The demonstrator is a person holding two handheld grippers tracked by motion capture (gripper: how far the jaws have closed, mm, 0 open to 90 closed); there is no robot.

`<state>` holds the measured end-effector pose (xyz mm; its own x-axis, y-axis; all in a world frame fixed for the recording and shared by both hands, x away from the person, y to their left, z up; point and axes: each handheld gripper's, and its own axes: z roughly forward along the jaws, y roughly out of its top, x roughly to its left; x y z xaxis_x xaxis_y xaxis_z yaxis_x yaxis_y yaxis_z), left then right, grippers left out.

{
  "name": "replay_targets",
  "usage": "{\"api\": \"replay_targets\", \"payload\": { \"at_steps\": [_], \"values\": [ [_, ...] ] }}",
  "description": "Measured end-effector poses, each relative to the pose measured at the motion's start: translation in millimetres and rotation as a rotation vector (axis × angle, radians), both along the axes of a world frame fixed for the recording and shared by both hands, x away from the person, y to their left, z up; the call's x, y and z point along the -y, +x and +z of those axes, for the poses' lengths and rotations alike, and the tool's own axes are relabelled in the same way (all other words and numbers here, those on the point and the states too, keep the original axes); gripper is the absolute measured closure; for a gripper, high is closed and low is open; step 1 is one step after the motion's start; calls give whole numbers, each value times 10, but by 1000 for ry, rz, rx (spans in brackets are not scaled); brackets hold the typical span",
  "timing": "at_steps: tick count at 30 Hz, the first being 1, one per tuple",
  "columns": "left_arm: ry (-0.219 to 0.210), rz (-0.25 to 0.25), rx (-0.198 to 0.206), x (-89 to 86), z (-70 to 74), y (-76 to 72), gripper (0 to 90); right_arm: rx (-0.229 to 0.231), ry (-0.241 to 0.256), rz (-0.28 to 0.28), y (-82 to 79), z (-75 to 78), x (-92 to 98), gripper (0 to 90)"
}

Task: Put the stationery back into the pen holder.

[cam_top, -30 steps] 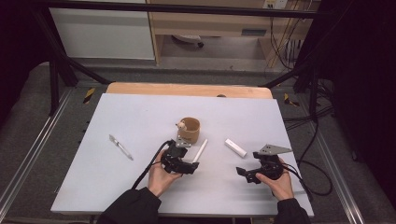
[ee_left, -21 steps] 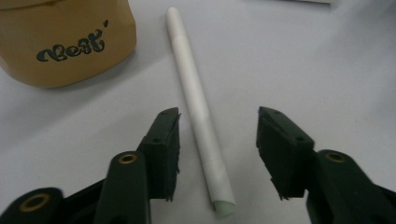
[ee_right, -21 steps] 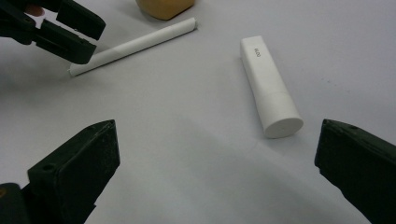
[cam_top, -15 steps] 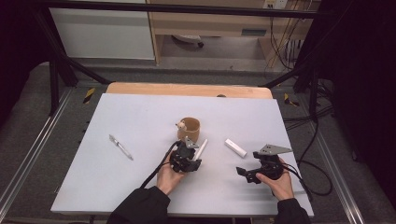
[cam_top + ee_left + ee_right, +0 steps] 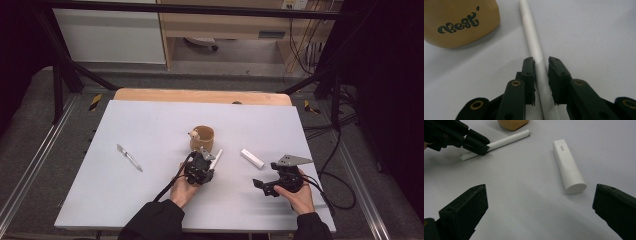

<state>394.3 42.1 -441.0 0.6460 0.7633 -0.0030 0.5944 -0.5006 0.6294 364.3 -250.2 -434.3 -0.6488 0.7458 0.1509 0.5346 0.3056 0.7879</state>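
Note:
A slim white pen (image 5: 534, 42) lies on the table just right of a tan cup (image 5: 459, 22) printed "Best". My left gripper (image 5: 541, 61) has its two jaws pressed against the pen's sides near its lower end; the pen still rests on the surface. In the high view the left gripper (image 5: 206, 160) sits just in front of the cup (image 5: 202, 138). My right gripper (image 5: 540, 188) is open wide and low over the table. A short white tube (image 5: 569, 167) lies ahead of it, nearer its right jaw. The right gripper (image 5: 258, 184) holds nothing.
A second pen-like stick (image 5: 129, 157) lies at the left of the white table (image 5: 150, 125). A wooden strip (image 5: 200, 95) runs along the far edge. Metal rails and cables flank the table. From the right gripper view, the left gripper (image 5: 477, 146) is on the pen (image 5: 509, 138).
My left gripper has moved forward toward the cup and onto the white pen. The right gripper has stayed in place, open.

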Motion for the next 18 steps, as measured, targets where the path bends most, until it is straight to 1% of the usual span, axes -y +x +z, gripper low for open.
{"api": "replay_targets", "payload": {
  "at_steps": [4, 5, 9, 14, 18],
  "values": [
    [2, 22, -2, 15, 1, -7, 753, 1, -1, 0, 1, -1, -1, 7],
    [4, 31, -1, 20, 1, -8, 768, 3, -1, 0, 0, -1, 0, 7],
    [14, 39, 9, 31, -1, -20, 781, 4, 0, 2, -1, 2, 1, 7],
    [3, 46, 13, 23, -8, -23, 784, 2, 0, 1, -3, 2, -1, 7],
    [-2, 36, 17, 12, -8, -22, 785, 4, -1, 3, -5, 0, -4, 6]
  ]
}}
